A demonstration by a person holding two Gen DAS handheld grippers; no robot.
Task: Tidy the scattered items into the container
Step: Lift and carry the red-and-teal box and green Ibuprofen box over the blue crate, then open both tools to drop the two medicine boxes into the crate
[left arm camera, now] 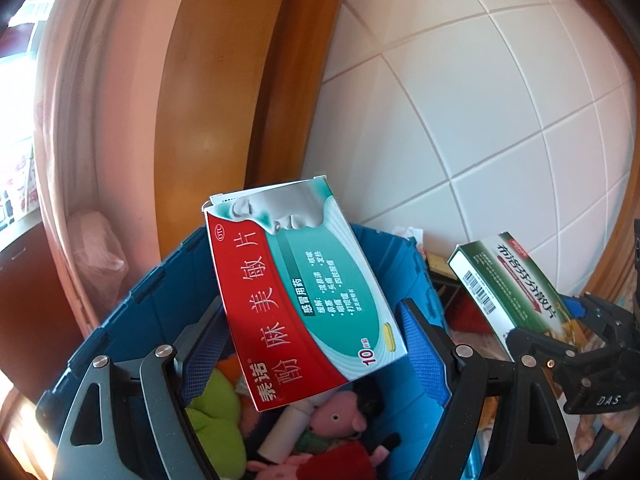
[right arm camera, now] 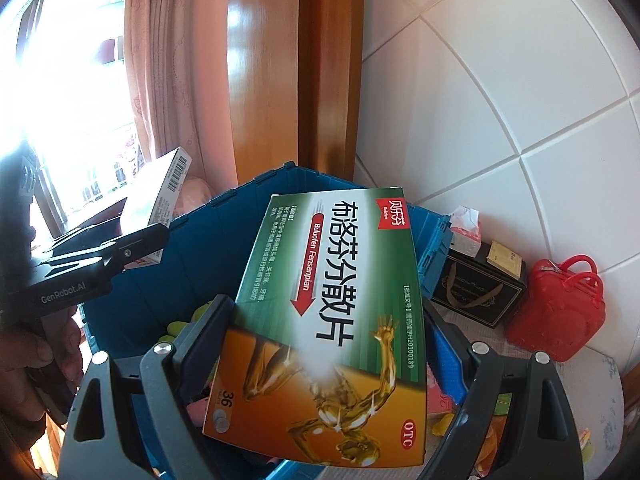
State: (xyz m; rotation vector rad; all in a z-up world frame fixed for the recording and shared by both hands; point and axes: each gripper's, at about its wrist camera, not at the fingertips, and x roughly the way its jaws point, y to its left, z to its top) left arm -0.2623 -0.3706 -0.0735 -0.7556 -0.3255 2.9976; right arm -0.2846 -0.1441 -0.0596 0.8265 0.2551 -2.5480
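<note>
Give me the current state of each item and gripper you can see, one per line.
Left gripper: shut on the red and teal medicine box, held over the bin.
Right gripper: shut on the green and gold medicine box, tilted above the bin.
Blue plastic storage bin: open, holding plush toys.
Red zippered bag: upright, outside the bin.
Black gift box: outside the bin.

Toys (left arm camera: pixel 336 412) lie in crate (left arm camera: pixel 160 300), bag (right arm camera: pixel 556 312) right.
</note>
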